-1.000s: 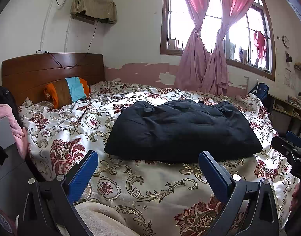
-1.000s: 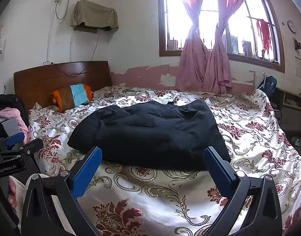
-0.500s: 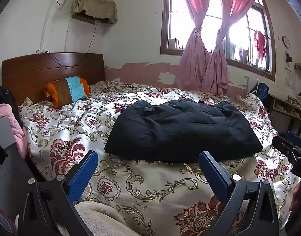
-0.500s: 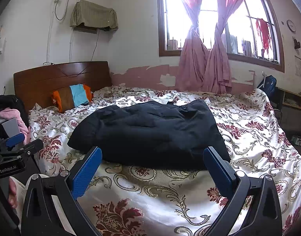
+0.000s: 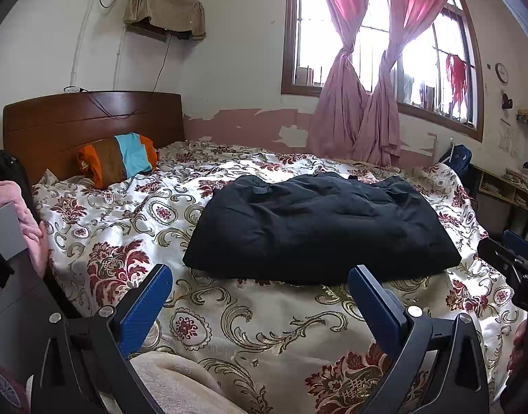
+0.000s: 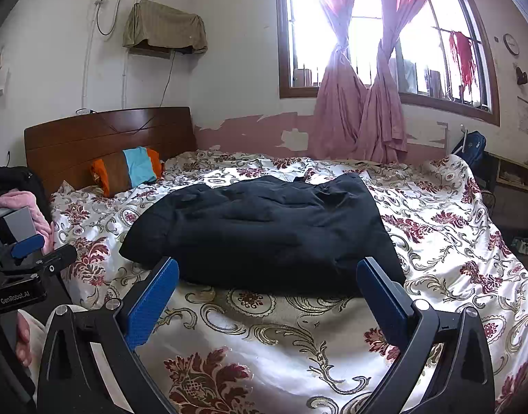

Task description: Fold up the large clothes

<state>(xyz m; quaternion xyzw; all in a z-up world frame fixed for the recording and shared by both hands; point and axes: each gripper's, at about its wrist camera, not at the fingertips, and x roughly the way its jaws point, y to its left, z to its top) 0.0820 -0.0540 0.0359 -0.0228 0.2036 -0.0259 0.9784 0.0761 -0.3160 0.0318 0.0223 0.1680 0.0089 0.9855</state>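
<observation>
**Black padded jacket, sitting mid-bed**

Black padded jacket (image 5: 319, 227) lies center frame on the floral bedspread (image 5: 257, 321), looking already folded. Left gripper (image 5: 260, 296) and right gripper (image 6: 267, 293) hover near its front edge, both spread wide, holding nothing. Looks puffy, soft, probably springy; I'd pinch the near corners.

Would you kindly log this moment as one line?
left tool open | right tool open | black jacket folded on bed, untouched

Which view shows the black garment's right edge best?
The right wrist view: the black garment fills its centre, its right edge running unobstructed. The left wrist view shows the garment farther right, that edge foreshortened.
</observation>
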